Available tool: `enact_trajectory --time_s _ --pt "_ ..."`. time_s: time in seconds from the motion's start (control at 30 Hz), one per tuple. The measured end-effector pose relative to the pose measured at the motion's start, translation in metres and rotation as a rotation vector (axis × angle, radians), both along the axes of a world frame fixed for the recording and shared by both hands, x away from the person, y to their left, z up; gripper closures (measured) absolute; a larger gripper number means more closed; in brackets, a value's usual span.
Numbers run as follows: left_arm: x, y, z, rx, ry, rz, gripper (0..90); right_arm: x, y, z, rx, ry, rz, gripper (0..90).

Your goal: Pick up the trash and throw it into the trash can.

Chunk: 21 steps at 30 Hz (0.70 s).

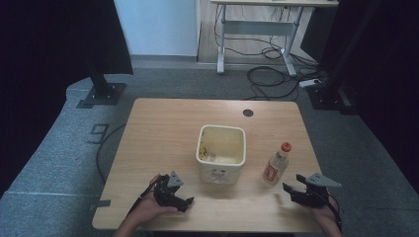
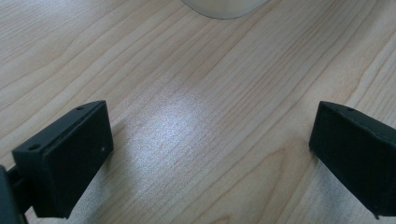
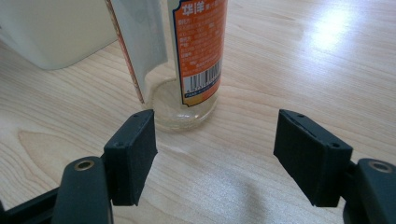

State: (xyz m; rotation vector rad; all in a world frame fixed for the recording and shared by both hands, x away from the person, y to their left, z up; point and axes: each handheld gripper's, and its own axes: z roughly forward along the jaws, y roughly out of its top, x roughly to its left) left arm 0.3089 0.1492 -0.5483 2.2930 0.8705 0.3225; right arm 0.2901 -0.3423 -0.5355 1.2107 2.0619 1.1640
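A cream square tub (image 1: 221, 152) stands mid-table, with pale scraps inside. To its right stands a clear bottle (image 1: 276, 166) with an orange cap and orange label; in the right gripper view the bottle (image 3: 191, 56) rises just beyond the jaws, its label partly peeled. My right gripper (image 1: 292, 186) is open near the front right edge, a short way in front of the bottle with nothing between its jaws. My left gripper (image 1: 187, 201) is open at the front left, low over bare wood, and the tub's base (image 2: 224, 7) lies ahead of it.
A dark round cable hole (image 1: 248, 112) sits near the table's far edge. Beyond the table (image 1: 163, 128) are grey carpet, stand bases (image 1: 103, 93), floor cables (image 1: 269, 79) and a white desk frame (image 1: 257, 29). The table's left half is bare wood.
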Motion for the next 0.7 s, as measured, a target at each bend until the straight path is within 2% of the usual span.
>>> enact_trajectory --time_s 0.3,0.37,0.6,0.7 --pt "0.0 0.0 0.0 0.0 0.0 -0.001 0.0 -0.006 0.0 0.011 -0.003 -0.05 -0.013 31.6" --pt "0.0 0.0 0.0 0.0 0.0 -0.001 0.0 -0.009 0.002 0.02 -0.001 -0.085 -0.008 32.2" --pt "0.0 0.0 0.0 -0.002 -0.001 0.0 0.0 -0.013 0.003 0.034 0.03 -0.121 -0.012 33.8" --pt "0.0 0.0 0.0 -0.001 -0.001 0.0 0.0 -0.014 0.003 0.039 0.058 -0.132 -0.018 33.9"
